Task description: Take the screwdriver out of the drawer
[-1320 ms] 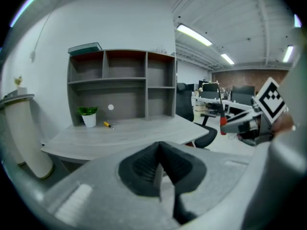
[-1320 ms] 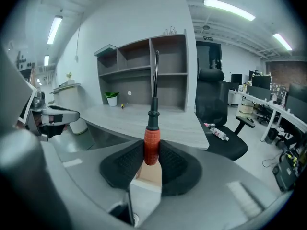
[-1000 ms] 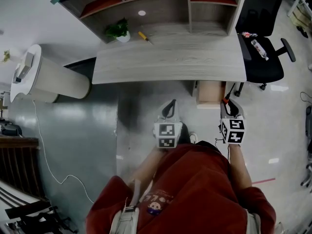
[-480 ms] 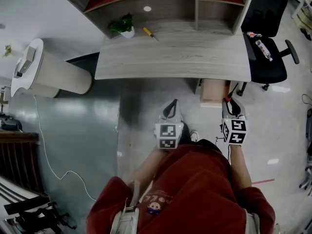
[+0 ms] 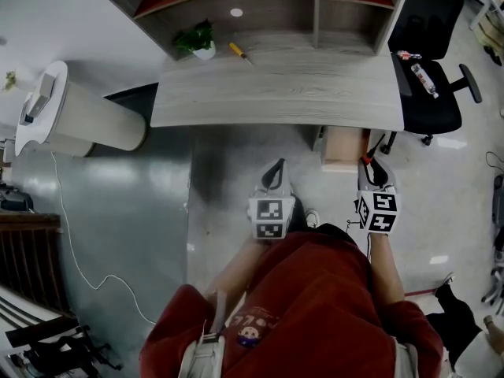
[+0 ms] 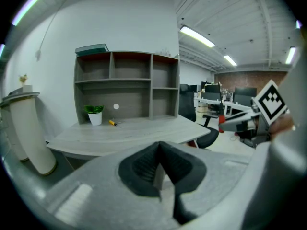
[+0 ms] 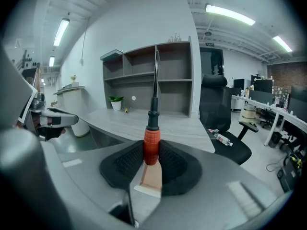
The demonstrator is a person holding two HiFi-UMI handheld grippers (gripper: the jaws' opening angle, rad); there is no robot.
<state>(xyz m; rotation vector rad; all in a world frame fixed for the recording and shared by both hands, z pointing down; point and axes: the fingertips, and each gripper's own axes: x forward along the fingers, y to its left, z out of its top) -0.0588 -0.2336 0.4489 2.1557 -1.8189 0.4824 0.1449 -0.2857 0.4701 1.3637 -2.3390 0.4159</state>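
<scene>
My right gripper is shut on the red handle of a screwdriver, whose black shaft stands straight up between the pads. In the head view this gripper hangs just in front of the open wooden drawer under the desk's right end, with the red handle showing at its tip. My left gripper hangs beside it above the floor. In its own view the left gripper has its pads together and holds nothing.
The grey desk carries a shelf unit, a small potted plant and a yellow screwdriver. A black office chair with a bottle on it stands to the right. A white rounded column is at the left.
Both grippers stay where they were, the right one still shut on the screwdriver. A dark-clothed leg has come into the head view's bottom right corner.
</scene>
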